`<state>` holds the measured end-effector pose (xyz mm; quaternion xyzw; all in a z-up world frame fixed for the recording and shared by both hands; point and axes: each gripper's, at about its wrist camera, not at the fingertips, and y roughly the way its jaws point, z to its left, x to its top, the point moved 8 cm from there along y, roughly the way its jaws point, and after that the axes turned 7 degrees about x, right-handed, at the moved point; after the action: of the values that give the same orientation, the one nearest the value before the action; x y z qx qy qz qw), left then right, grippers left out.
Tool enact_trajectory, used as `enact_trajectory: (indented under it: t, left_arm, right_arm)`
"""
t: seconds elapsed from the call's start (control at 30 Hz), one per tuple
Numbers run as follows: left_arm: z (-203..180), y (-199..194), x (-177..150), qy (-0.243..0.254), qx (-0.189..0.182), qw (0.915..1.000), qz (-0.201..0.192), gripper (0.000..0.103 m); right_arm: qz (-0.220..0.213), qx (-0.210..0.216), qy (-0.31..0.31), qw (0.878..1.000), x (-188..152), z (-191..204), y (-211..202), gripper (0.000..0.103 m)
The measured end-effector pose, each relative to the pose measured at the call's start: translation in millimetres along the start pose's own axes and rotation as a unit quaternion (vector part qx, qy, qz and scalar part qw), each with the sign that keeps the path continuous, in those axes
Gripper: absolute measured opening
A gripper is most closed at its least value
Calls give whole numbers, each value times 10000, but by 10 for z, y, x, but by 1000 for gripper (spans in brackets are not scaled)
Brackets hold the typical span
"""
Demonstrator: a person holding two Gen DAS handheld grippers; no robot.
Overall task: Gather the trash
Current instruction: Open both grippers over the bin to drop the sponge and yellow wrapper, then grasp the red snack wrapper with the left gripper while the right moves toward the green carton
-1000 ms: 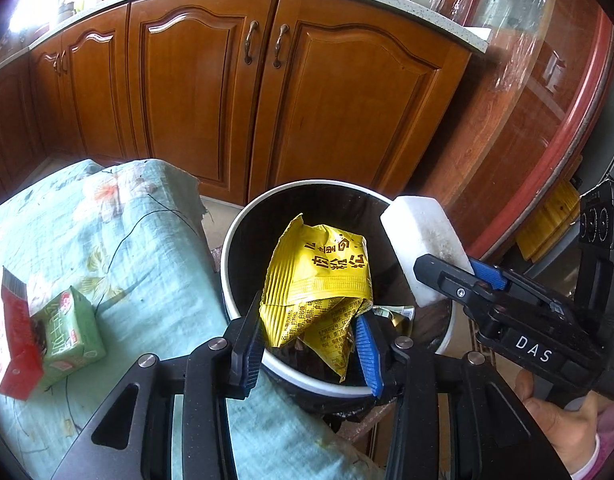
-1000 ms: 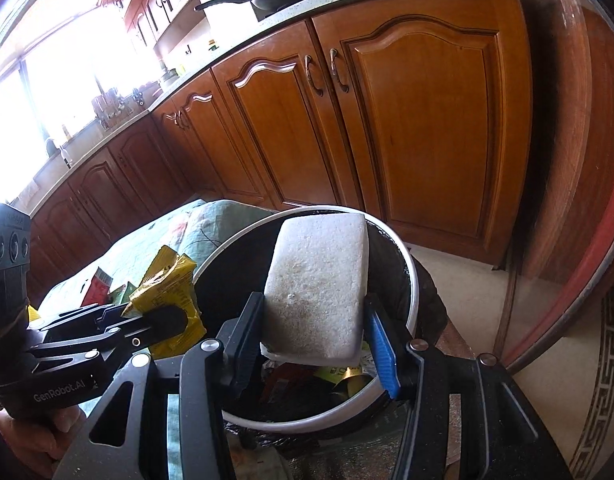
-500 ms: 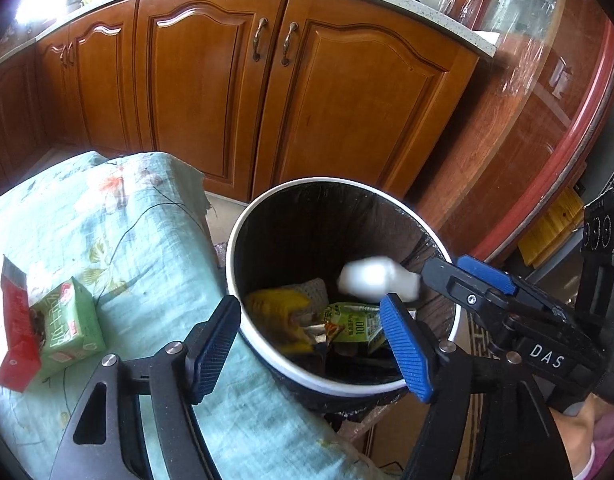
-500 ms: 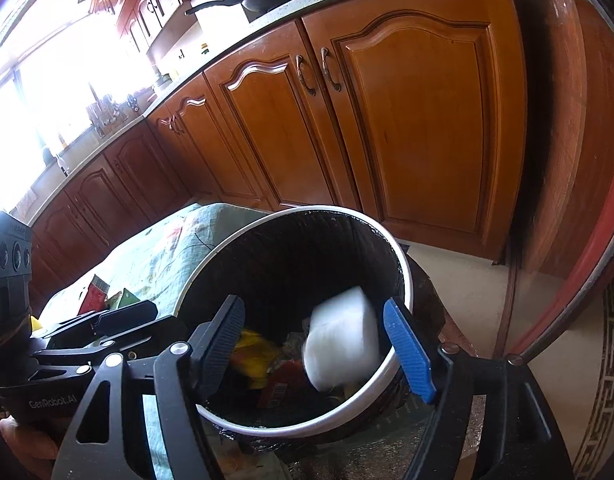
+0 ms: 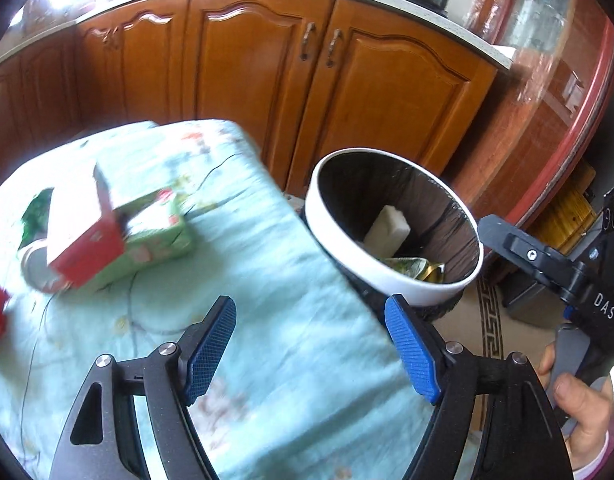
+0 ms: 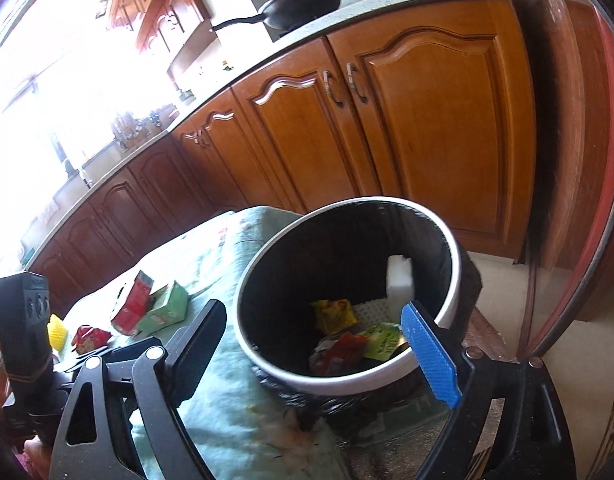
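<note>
Left wrist view: left gripper (image 5: 309,350), jaws opening and empty, now over the floral tablecloth (image 5: 267,264) rather than the trash bin (image 5: 349,248). Right gripper (image 6: 313,344), jaws opening, nothing between them; the white foam block (image 6: 399,282) and yellow wrapper (image 6: 334,315) it and its partner held a second ago lie inside the bin. Red-and-green cartons (image 6: 147,306) remain on the cloth.

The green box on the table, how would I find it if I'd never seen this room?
Find the table with the pale green flowery cloth, beside the round white bin. Near its far end, loose bits lie together. The green box is the carton leaning against a red box; a yellow thing and a crumpled red wrapper lie close by, but nothing else there is green.
</note>
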<state>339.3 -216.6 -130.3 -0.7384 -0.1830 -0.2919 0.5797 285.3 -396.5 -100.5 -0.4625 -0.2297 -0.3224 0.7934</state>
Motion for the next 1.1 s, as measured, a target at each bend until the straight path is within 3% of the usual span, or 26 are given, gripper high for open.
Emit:
enact_trajectory:
  t: [0.43, 0.77, 1.1]
  left_arm:
    - [737, -563, -430, -518, 413, 9977, -106, 77]
    - [1412, -877, -680, -1123, 835, 9901, -124, 77]
    - [1936, -1103, -779, -1510, 1260, 9803, -207, 77]
  right_arm:
    - [289, 454, -315, 9981, -356, 643, 180, 91]
    - [616, 780, -580, 9934, -643, 1158, 468, 91]
    - [1192, 1036, -1488, 9762, -751, 1582, 878, 91]
